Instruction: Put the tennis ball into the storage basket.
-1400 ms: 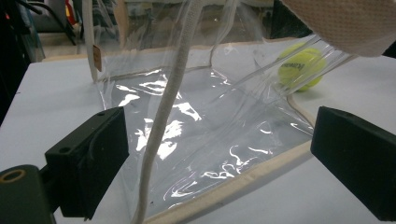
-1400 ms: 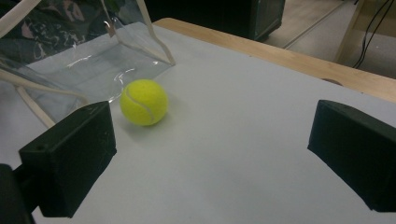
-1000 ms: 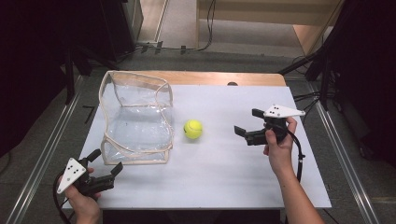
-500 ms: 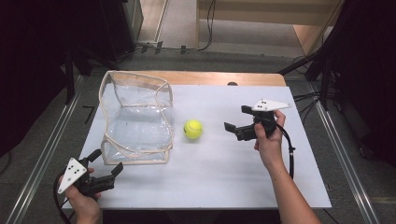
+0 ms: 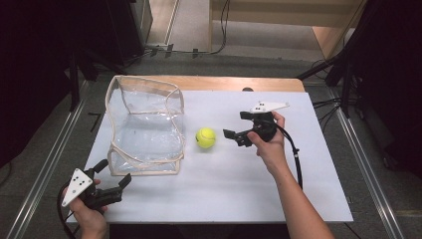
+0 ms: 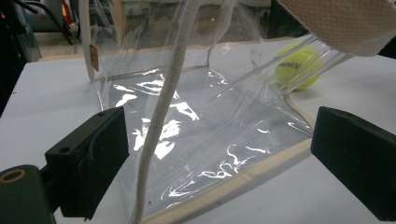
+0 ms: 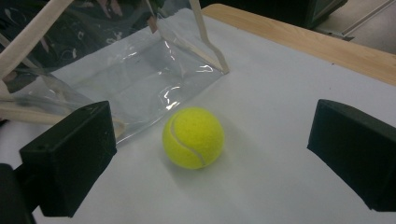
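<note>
Since the earlier frames the right gripper (image 5: 238, 133) has travelled leftward across the table toward the tennis ball (image 5: 205, 137), while the left gripper (image 5: 113, 175) has kept its place at the near left corner.

Nearest the person, the left gripper sits over the front edge of the white table (image 5: 239, 194), held in the left hand (image 5: 89, 211), with its grey three-cornered plate on top. Its jaws stand spread wide with nothing between them, aimed at the near edge of the clear plastic bag (image 5: 144, 127); in the left gripper view the bag's beige trimmed edge (image 6: 233, 184) lies just ahead of the jaws.

Farther out, the transparent bag stands open on the left half of the table, its walls sagging and creased. The yellow tennis ball rests on the bare table just right of the bag, close to it but apart from it.

To the right of the ball, the right gripper, held in the right hand (image 5: 266, 142), points at it with jaws wide apart. In the right gripper view the ball (image 7: 193, 137) lies ahead of and between the two jaws, untouched by either.

At the far edge, a strip of bare wood (image 5: 239, 83) shows beyond the white surface.
</note>
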Demonstrator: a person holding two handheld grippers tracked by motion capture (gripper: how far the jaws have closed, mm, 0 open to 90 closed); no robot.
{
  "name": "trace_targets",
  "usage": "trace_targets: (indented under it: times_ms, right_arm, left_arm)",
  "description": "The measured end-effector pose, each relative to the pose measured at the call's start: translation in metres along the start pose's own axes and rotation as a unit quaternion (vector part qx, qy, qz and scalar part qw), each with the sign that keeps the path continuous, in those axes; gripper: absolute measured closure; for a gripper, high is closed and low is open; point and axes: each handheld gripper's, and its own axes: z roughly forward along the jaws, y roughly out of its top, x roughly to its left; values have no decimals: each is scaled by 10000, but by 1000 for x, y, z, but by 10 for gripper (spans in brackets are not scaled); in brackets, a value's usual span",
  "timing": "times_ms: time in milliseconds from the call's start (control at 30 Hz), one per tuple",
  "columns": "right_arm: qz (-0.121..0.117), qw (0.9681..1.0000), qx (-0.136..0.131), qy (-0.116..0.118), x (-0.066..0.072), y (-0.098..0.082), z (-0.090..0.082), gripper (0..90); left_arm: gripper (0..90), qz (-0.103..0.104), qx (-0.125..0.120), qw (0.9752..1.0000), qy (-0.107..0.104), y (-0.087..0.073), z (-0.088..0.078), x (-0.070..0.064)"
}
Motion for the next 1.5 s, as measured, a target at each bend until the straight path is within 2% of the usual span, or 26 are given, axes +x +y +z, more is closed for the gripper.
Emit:
trace_targets:
  times_ms: [67,267,433,467,767,900,933,1067,1233,1500]
  right_arm:
    - [39,10000,17,-49,1,1,5,59]
    - [64,9998,168,35,3,5,21,59]
    - [22,9993,374,26,5,10,32,59]
    - [19,9988,488,-20,6,12,38,59]
    - [44,9970,767,-22,8,16,58,61]
    - [65,9956,932,-6,9,17,67,62]
    - [84,9945,1037,-69,9,17,72,110]
    - [92,9927,1188,-193,10,17,81,118]
    - [113,9903,1378,-115,13,17,90,118]
    - [81,9863,1636,-183,18,15,102,118]
  left_arm:
    - [44,-3,-3,10000,-3,0,0,0]
    - [44,-8,-1,10000,-10,0,0,0]
    - [44,-17,0,10000,-7,0,0,0]
    - [44,-16,0,10000,-9,0,0,0]
    - [44,-12,0,10000,-18,0,0,1]
    - [44,-11,-1,10000,-25,0,0,1]
    - [44,-12,-1,10000,-28,0,0,1]
    - [44,-16,3,10000,-28,0,0,1]
    - [44,-20,-4,10000,-37,0,0,2]
    - [44,-26,6,10000,-41,0,0,1]
